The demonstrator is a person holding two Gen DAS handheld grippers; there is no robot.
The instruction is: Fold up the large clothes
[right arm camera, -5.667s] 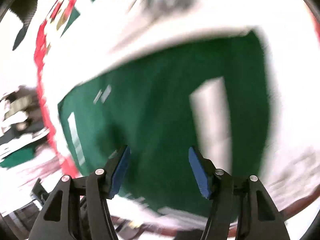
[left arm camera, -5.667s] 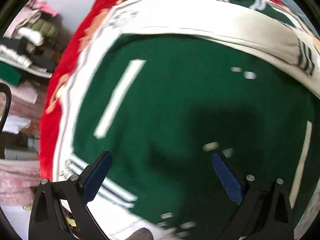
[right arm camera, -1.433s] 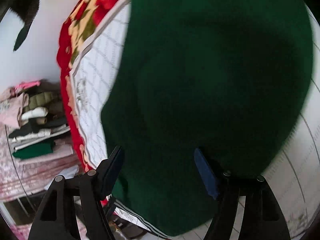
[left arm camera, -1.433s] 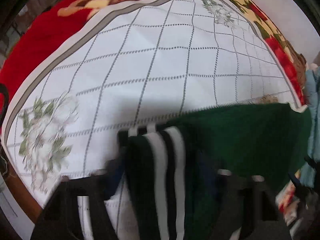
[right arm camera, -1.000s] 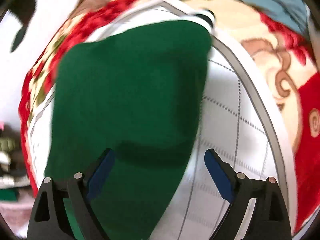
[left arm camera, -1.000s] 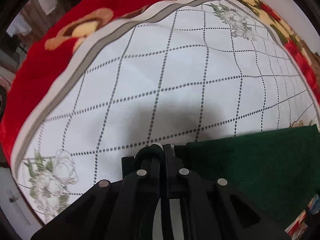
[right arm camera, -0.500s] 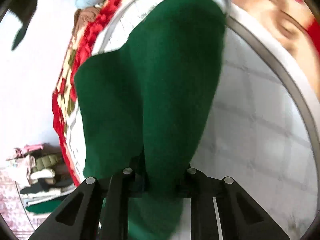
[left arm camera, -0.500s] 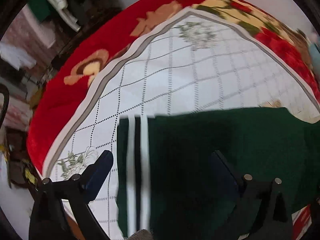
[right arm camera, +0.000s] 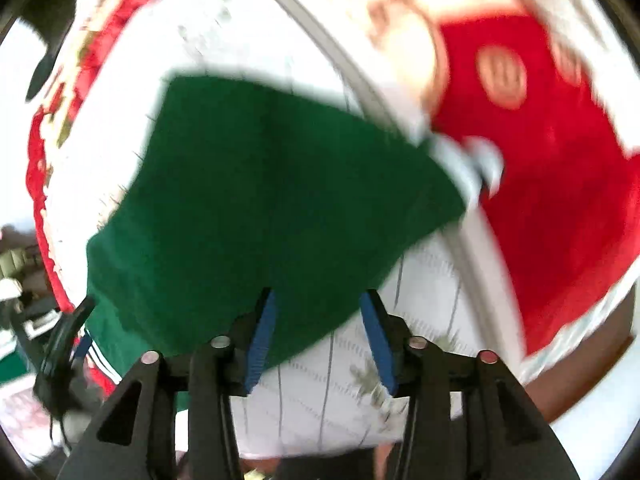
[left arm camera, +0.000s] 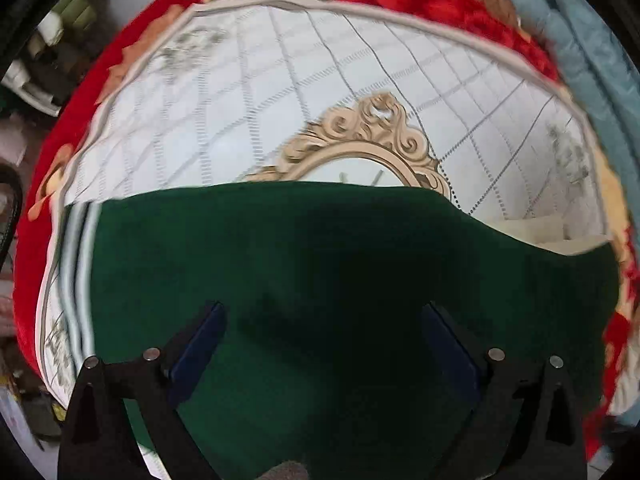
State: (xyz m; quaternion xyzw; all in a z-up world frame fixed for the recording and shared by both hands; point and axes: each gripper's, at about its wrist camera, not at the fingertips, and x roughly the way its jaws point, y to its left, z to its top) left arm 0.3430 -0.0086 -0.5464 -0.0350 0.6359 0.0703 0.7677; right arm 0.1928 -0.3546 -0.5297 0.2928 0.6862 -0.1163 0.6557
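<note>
A folded dark green garment (left arm camera: pixel 340 264) with white stripes at its left end lies flat on a white checked cloth (left arm camera: pixel 248 92). My left gripper (left arm camera: pixel 320 336) is open above the garment's near part, holding nothing. In the right wrist view the green garment (right arm camera: pixel 256 192) lies on the white cloth (right arm camera: pixel 400 380), its white striped cuff (right arm camera: pixel 476 168) at the right end. My right gripper (right arm camera: pixel 320 332) is open just above the garment's near edge, holding nothing. The right wrist view is blurred.
The white cloth covers a red flowered blanket (left arm camera: pixel 440 4), which shows red (right arm camera: pixel 560 160) in the right wrist view. A light blue garment (left arm camera: pixel 592 52) lies at the far right. A beige ornate print (left arm camera: pixel 372 140) shows on the cloth. Stacked clothes (left arm camera: pixel 48 60) sit at the far left.
Both grippers have let go of the green garment and opened. The garment, held up and carried a second ago, now lies flat on the white cloth.
</note>
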